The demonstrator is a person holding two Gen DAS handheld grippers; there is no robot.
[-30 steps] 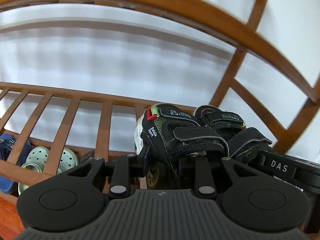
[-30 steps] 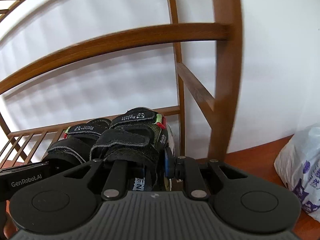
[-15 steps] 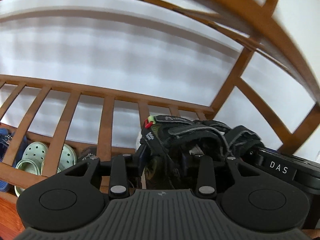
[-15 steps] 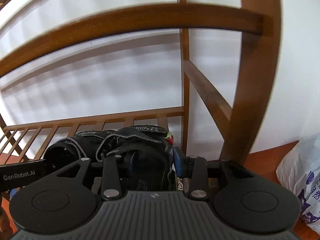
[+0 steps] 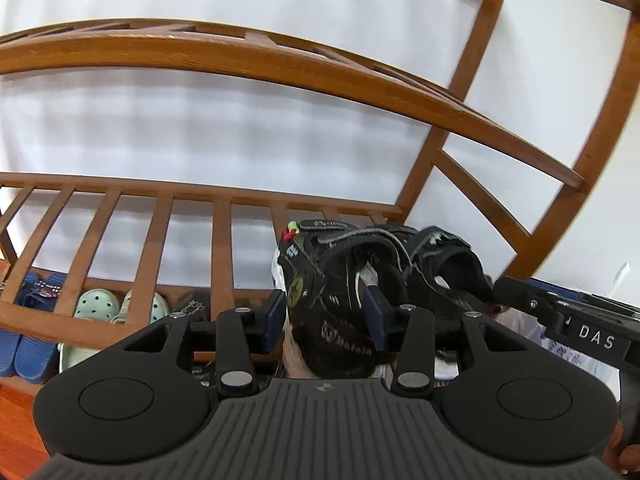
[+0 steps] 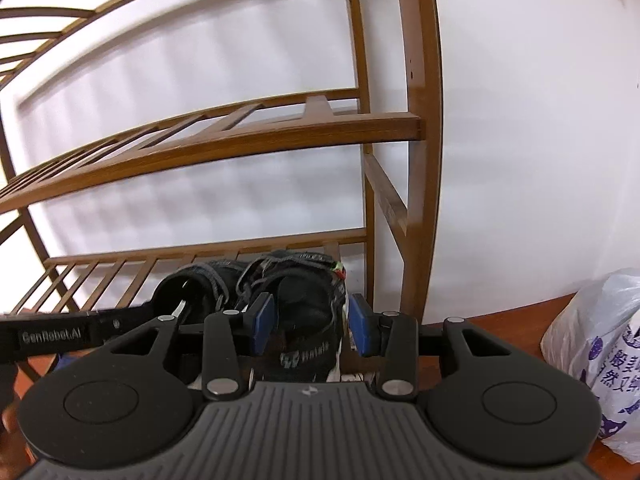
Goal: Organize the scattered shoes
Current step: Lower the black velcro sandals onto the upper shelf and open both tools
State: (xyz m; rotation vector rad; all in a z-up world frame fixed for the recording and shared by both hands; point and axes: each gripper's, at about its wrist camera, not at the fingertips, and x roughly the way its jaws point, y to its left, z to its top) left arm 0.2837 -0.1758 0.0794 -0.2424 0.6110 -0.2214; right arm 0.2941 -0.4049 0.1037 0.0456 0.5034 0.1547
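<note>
While the wooden rack [image 5: 280, 60] fills most of both views against the white wall [image 5: 240, 128], a pair of black sandals sits on its slatted shelf [image 6: 120, 276], at the right end by the side post [image 6: 416, 200].

From the left view, the left sandal [image 5: 332, 300] sits heel toward the camera, and the right sandal [image 5: 448, 272] is just beside it, touching. Under the shelf are blue shoes [image 5: 28, 320] and mint clogs [image 5: 96, 308], side by side on the bottom level. A white bag [image 6: 600, 360] with purple print rests on the red-brown floor [image 6: 500, 320] to the right of the rack.

The left gripper [image 5: 326, 322] has just been opening. One blue pad [image 5: 274, 320] stands apart from the heel of the left sandal, and the other pad sits inside the shoe, not pressing. So it holds nothing.

The right gripper [image 6: 310, 324] has just been opening too. Its blue pads [image 6: 262, 320] stand on each side of the right sandal's [image 6: 304, 304] heel with a gap. The shoe is between them but let go. The other sandal [image 6: 192, 292] lies just to its left.
</note>
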